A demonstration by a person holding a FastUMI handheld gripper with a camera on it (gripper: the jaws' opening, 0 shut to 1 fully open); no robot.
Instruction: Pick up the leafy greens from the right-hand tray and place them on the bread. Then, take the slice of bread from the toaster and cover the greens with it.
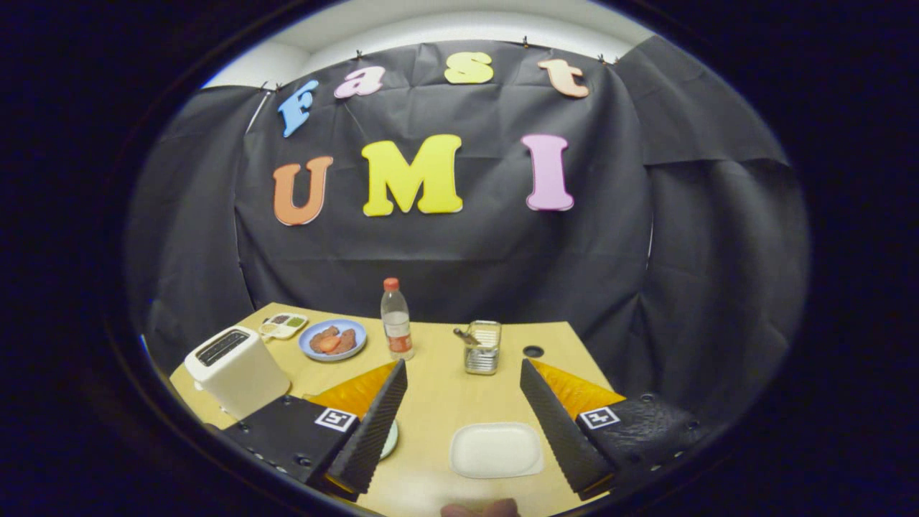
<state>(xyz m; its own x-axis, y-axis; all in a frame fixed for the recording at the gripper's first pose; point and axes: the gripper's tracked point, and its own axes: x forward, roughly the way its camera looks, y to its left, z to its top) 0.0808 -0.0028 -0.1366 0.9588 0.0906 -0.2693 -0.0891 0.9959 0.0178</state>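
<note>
Fingertips of a person's hand (479, 509) show nearest the camera, just below a white tray (496, 450) that lies on the wooden table (438, 388) between the gripper (464, 373) fingers. Those fingers stand wide apart and hold nothing. Under the left finger, a pale round plate (390, 439) peeks out. Beyond the left finger stands a white toaster (235, 368). Farther off are a small sauce dish (283, 325), a blue plate (332, 339) with reddish food, a plastic bottle (396, 320) and a clear container (482, 347). I cannot make out the leafy greens.
</note>
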